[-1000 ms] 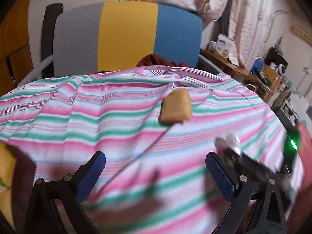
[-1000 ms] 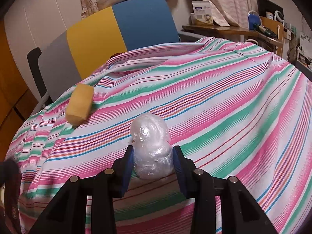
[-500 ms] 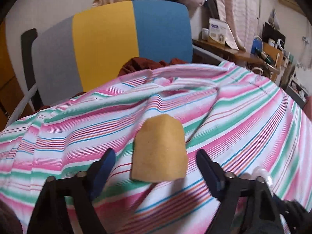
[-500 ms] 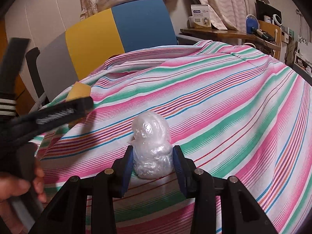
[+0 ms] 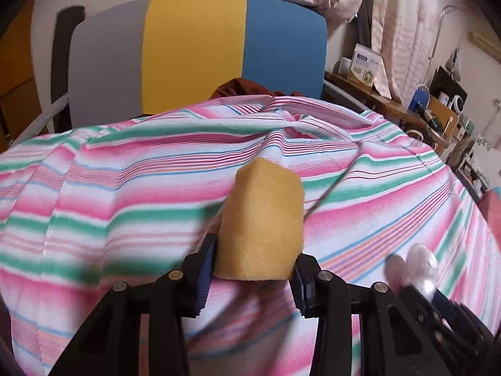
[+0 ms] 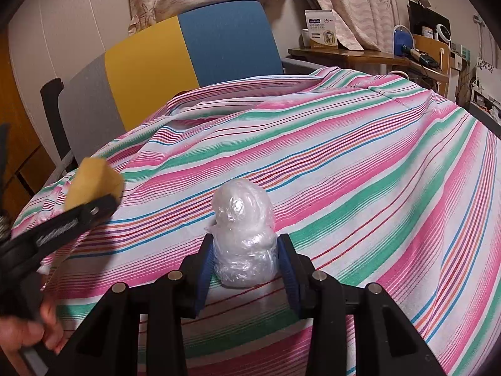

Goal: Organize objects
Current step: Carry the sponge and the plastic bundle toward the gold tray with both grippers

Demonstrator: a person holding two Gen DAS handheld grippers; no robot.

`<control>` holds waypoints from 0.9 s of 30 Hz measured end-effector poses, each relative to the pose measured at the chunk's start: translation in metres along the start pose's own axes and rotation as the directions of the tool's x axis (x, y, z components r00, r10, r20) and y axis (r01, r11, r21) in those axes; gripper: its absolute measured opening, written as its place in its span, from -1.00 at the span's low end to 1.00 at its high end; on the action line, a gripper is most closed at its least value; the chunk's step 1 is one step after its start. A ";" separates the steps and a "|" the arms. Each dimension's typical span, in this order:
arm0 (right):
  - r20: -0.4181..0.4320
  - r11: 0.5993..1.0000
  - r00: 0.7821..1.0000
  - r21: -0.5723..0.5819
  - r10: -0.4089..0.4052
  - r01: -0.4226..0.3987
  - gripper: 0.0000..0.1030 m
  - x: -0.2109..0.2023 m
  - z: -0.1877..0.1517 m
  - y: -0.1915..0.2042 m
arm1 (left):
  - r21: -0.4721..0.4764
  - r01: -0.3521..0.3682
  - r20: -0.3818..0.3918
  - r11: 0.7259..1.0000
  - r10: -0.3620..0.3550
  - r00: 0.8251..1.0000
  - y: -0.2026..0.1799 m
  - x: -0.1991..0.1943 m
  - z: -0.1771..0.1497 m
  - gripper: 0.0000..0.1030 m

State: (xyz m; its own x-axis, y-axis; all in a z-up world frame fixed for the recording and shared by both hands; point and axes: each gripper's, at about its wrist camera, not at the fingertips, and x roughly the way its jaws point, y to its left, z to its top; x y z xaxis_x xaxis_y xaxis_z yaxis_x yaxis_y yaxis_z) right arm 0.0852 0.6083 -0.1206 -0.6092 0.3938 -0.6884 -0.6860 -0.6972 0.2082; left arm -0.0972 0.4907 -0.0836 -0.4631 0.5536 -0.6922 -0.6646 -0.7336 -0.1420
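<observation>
My left gripper [image 5: 252, 277] is shut on a yellow sponge [image 5: 263, 219], its blue pads pressing the sponge's near end above the striped cloth [image 5: 125, 206]. The sponge [image 6: 94, 185] and the left gripper's finger also show at the left of the right wrist view. My right gripper [image 6: 245, 266] is shut on a clear crumpled plastic wad [image 6: 244, 232], held just over the cloth [image 6: 360, 172]. The wad [image 5: 419, 266] shows blurred at the lower right of the left wrist view.
A chair with grey, yellow and blue back panels [image 5: 194, 50] stands behind the cloth-covered surface. A wooden shelf with a box and small items [image 6: 344, 50] is at the back right. A dark red cloth [image 5: 241, 87] lies on the chair seat.
My left gripper moved forward to the sponge and closed on it. The right gripper kept still with the plastic wad in it.
</observation>
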 end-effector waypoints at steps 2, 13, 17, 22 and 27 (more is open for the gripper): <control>0.003 1.000 1.000 0.000 -0.008 0.008 -0.23 -0.001 0.000 0.000 | -0.008 0.000 0.021 1.000 0.000 1.000 0.004 -0.014 -0.009 -0.17; 0.064 0.995 0.995 -0.061 -0.078 0.082 -0.23 -0.013 -0.001 0.012 | -0.040 -0.010 0.112 0.999 0.014 0.994 0.033 -0.089 -0.068 -0.25; 0.111 0.989 0.989 -0.105 -0.095 0.106 -0.23 -0.022 -0.003 0.022 | -0.044 -0.021 0.128 0.999 0.026 0.991 0.042 -0.109 -0.086 -0.26; 0.128 0.981 0.986 -0.144 -0.111 0.129 -0.23 -0.024 -0.003 0.031 | -0.077 -0.010 0.130 0.997 0.020 0.991 0.059 -0.128 -0.105 -0.26; 0.152 0.973 0.982 -0.182 -0.111 0.138 -0.23 -0.031 -0.006 0.040 | -0.137 0.006 0.103 0.991 0.009 0.995 0.071 -0.133 -0.116 -0.26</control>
State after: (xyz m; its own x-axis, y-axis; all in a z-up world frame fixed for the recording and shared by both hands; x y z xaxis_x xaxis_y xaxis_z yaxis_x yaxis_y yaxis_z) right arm 0.0795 0.5647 -0.0951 -0.5825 0.5553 -0.5936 -0.6796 -0.7333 -0.0192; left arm -0.0150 0.3195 -0.0840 -0.5267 0.5849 -0.6169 -0.5805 -0.7776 -0.2416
